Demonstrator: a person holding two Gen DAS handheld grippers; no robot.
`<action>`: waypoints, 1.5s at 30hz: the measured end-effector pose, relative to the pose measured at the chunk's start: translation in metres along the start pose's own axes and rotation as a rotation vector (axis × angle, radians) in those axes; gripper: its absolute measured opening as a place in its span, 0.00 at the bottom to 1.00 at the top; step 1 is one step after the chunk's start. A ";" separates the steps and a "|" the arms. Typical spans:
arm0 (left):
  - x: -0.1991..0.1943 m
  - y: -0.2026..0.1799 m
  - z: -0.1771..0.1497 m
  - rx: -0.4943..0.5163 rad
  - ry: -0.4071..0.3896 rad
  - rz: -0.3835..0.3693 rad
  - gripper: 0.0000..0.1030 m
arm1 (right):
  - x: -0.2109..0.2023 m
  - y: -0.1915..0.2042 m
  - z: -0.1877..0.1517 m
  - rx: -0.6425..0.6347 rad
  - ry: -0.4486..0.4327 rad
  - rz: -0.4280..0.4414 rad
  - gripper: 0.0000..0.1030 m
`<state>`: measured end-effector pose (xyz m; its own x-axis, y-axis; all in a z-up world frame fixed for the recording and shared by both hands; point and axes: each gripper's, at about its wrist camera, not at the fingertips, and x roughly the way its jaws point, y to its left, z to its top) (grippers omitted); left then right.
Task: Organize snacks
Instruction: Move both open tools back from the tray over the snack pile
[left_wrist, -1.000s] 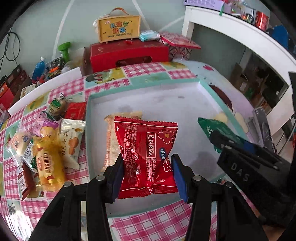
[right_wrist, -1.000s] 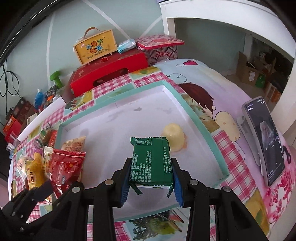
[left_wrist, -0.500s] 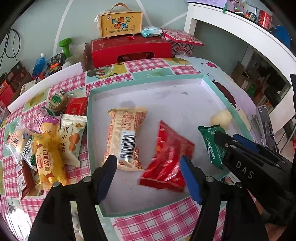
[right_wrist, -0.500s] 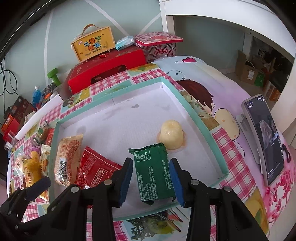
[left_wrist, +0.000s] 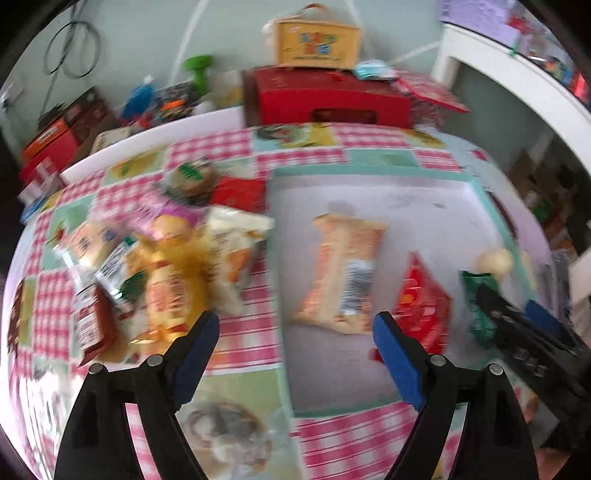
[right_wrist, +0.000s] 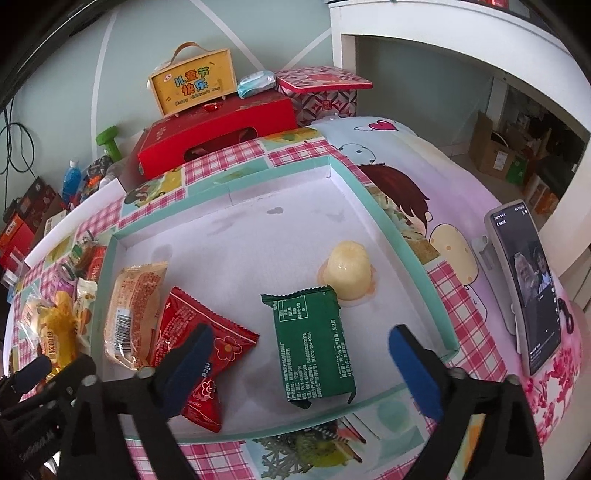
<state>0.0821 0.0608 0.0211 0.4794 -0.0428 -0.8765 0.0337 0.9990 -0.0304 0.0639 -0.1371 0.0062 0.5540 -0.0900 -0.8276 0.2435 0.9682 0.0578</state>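
Both grippers open and empty above a worktop covered by a checked cloth. The left gripper (left_wrist: 295, 339) has its jaws spread wide, nothing between them; its view is motion-blurred. The right gripper (right_wrist: 299, 354) likewise stands with jaws apart, over the near edge of the shallow box lid (right_wrist: 413, 254) that serves as the collecting tray.

Inside the lid, seen from the right wrist: a green packet (right_wrist: 312, 350) at centre, a red packet (right_wrist: 199, 354) at 9 o'clock from it, an orange-wrapped cake (right_wrist: 135, 310) further toward 9 o'clock, and a jelly cup (right_wrist: 349, 273) touching the green packet's far corner at 1 o'clock.

Outside the lid, at 9 o'clock in the left wrist view, lies the unsorted snack pile (left_wrist: 162, 266), packets overlapping one another.

Handling, as judged: these are light, air-filled film pouches, soft and somewhat slippery, with crushable contents. A pouch is best taken across its narrow width near the middle, or by a crimped end seal, with a gentle squeeze. Overlapping neighbours in the pile may lift together; the topmost yellow packet (left_wrist: 173, 295), nearest the left jaws, looks the easiest to take.
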 end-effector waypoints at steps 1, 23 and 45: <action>0.003 0.004 -0.001 -0.011 0.011 0.012 0.83 | 0.000 0.001 0.000 -0.005 -0.001 0.001 1.00; 0.044 0.028 -0.045 -0.079 0.177 0.040 0.83 | -0.002 0.017 -0.002 -0.068 0.001 0.004 1.00; 0.008 0.053 -0.047 -0.129 0.119 -0.024 0.88 | -0.004 0.032 -0.005 -0.102 -0.001 0.018 1.00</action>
<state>0.0461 0.1146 -0.0100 0.3727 -0.0719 -0.9252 -0.0728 0.9917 -0.1064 0.0656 -0.1043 0.0090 0.5583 -0.0725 -0.8265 0.1509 0.9884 0.0153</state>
